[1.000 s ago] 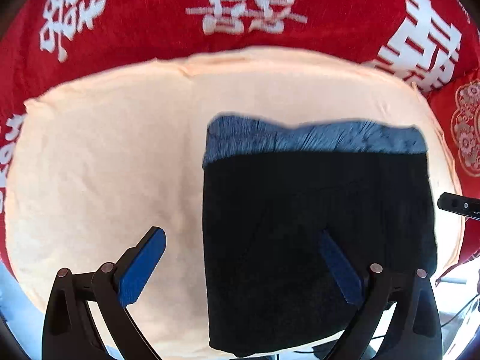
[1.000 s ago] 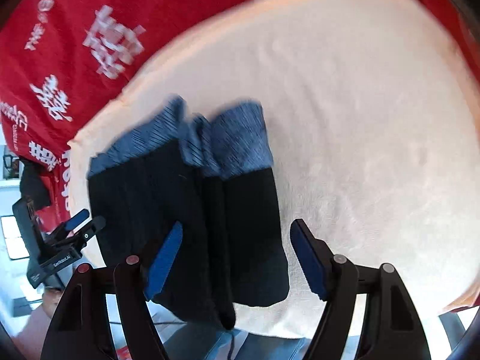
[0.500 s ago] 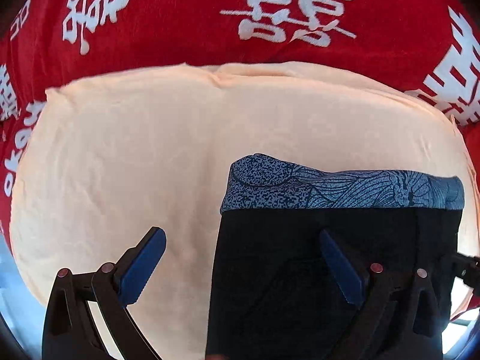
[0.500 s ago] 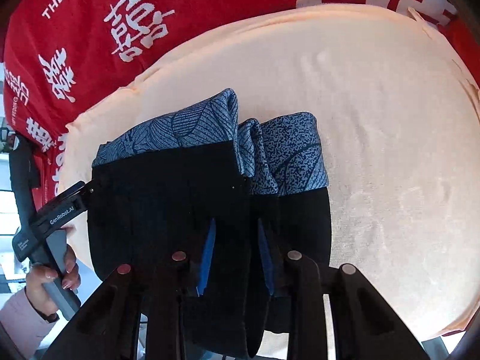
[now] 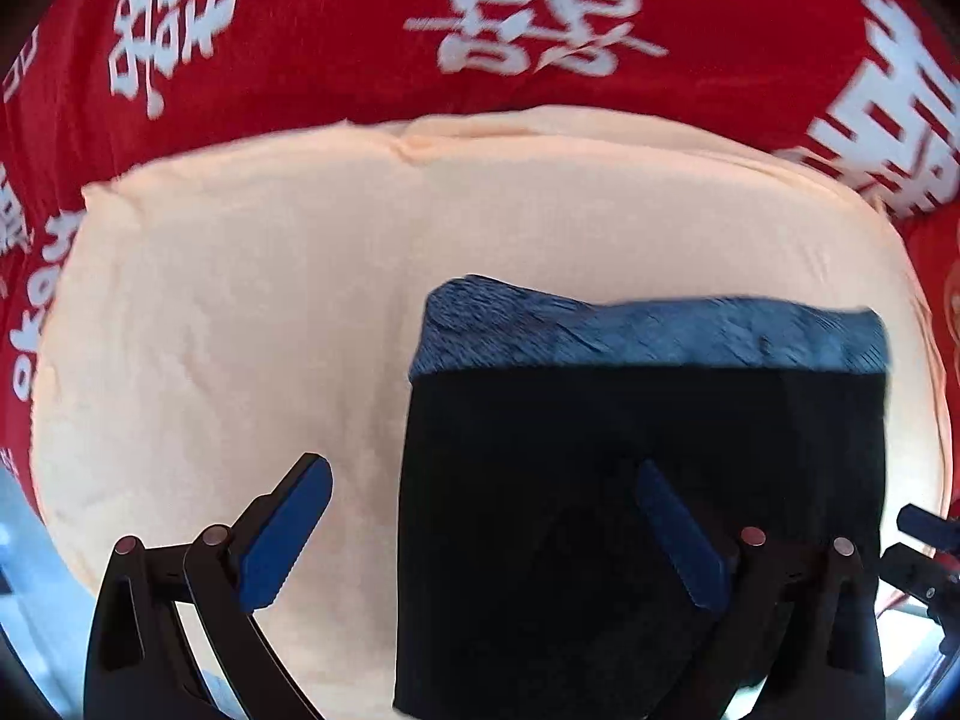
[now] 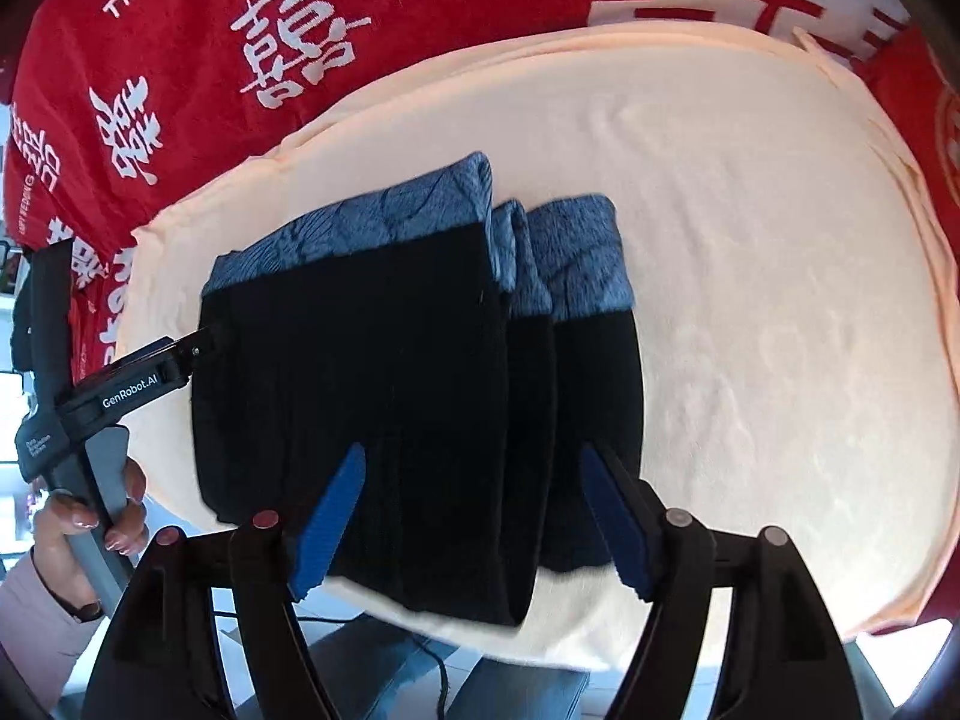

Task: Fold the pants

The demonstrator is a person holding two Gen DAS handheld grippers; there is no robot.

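On the peach towel (image 6: 750, 312), over a red cloth (image 6: 180, 48) with white writing, the pants (image 6: 384, 396) lay folded into a thick dark stack, with the blue patterned bands at the far end. The right gripper (image 6: 474, 516) hung over the near end of the stack, and its fingers (image 6: 330, 516) were spreading apart with cloth under them but nothing pinched. The left gripper (image 5: 480, 540) had its fingers (image 5: 288, 534) spread wide too, one over the towel and one over the pants, pinching nothing.

To do this step well, I think the layers should be patted flat and the edges lined up, because the right side of the stack looked bumpy, with loose flaps beside each other. A pinch should take all the layers at one edge, not just the top one.

The near end of the pants was partly hidden behind the grippers. The left wrist view was blurry, so the blue pattern was hard to read. A hand (image 6: 90, 516) held the left gripper's handle at the picture's edge.
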